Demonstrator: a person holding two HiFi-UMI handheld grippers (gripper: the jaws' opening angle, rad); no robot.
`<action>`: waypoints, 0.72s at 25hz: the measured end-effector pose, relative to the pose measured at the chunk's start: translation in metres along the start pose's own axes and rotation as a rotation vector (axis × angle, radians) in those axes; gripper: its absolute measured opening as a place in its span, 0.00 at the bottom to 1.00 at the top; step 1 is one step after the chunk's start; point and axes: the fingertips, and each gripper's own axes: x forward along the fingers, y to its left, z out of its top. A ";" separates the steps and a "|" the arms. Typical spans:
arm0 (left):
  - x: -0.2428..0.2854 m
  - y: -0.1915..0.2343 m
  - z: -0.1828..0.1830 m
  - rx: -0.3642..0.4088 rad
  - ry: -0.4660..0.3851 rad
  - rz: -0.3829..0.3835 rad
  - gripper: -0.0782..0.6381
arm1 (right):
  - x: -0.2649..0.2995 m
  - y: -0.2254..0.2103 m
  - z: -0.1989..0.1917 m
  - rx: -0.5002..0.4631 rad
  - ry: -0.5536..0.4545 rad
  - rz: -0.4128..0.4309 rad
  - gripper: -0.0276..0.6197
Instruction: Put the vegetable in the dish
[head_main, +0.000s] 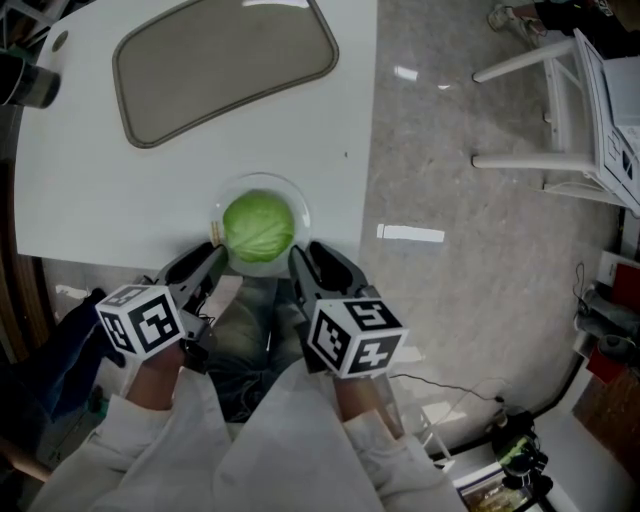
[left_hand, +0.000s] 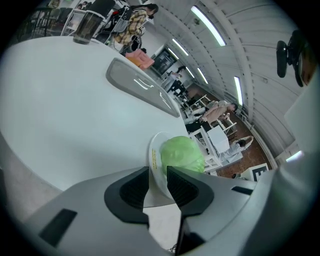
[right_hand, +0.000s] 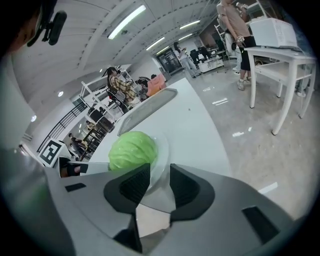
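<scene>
Cabbage (head_main: 258, 228): round, pale green, sits in the dish (head_main: 297, 203), fills most of it.

Dish: clear glass, shallow, rests on the white table (head_main: 80, 190) right at the near edge, close to the table's right corner.

Left gripper (head_main: 215, 262): reaches in from below-left. Jaws nearly closed, pinching the dish's near-left rim. In the left gripper view (left_hand: 157, 172), thin glass rim (left_hand: 152, 156) between the two dark pads, cabbage (left_hand: 182, 154) just beyond the right jaw.

Right gripper (head_main: 303, 262): reaches in from below-right. Jaws likewise narrow, clamped on the near-right rim. In the right gripper view (right_hand: 160, 172), rim (right_hand: 163, 150) runs down into the gap, cabbage (right_hand: 132, 149) just past the left jaw.

Both grippers close together, one each side of the cabbage, neither touching it. Marker cubes toward the camera, white sleeves (head_main: 150, 440) behind them.

Further up the table: grey tray (head_main: 225, 60), rounded corners, lying flat, well apart from the dish. Same tray beyond the dish in both gripper views (left_hand: 140, 87) (right_hand: 147, 112).

Right of the table: speckled floor (head_main: 450, 300), white chair (head_main: 560, 110) at the far corner.
</scene>
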 end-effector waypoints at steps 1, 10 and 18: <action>0.000 -0.001 0.000 -0.008 0.002 -0.001 0.25 | -0.001 0.000 0.001 0.007 0.000 0.002 0.21; 0.002 -0.002 0.000 -0.041 -0.005 -0.001 0.24 | 0.001 0.002 0.002 0.063 0.010 0.026 0.21; 0.001 0.003 0.000 -0.033 -0.016 0.001 0.23 | 0.004 0.001 0.000 0.056 0.000 -0.018 0.19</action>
